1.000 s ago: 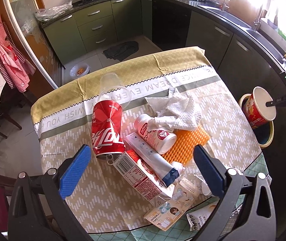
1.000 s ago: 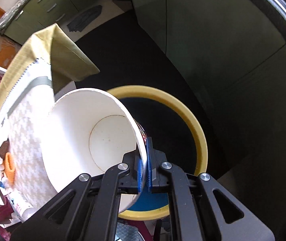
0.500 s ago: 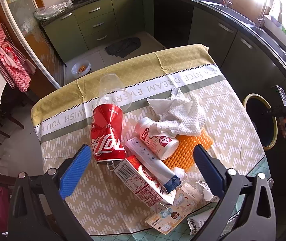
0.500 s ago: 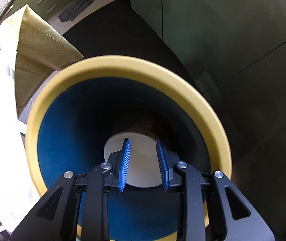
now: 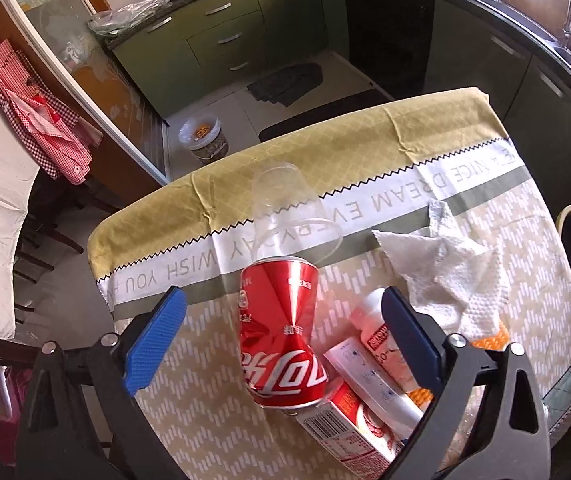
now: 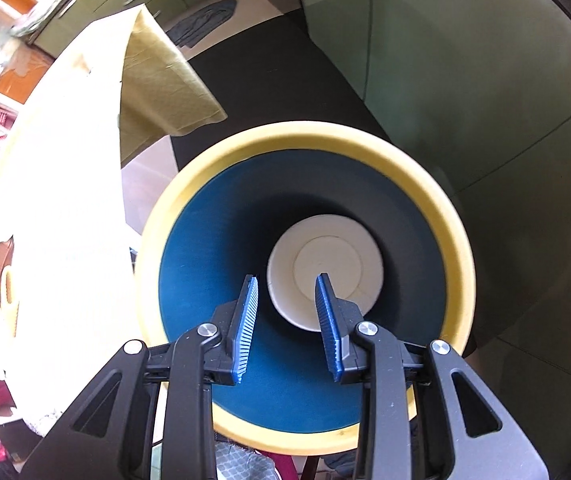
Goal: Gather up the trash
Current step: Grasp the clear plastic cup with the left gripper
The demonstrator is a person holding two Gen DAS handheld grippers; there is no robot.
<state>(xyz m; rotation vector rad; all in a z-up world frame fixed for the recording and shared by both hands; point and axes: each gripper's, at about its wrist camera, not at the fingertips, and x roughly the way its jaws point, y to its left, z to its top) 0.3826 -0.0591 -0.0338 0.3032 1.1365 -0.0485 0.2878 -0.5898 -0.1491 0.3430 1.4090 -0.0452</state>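
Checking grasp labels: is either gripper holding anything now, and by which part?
Nothing is held. The right gripper, jaws just opened, hangs over the paper cup in the bin; the left gripper is open.

My ribbed blue rubbery pads (image 6: 247, 320), glossy dented metal can (image 5: 281, 332), clear thin plastic cup (image 5: 285, 204), rough paper towel (image 5: 445, 272), woven cloth tablecloth (image 5: 365, 140), matt plastic bin (image 6: 461, 256) w/ smooth paper cup (image 6: 325, 264) inside
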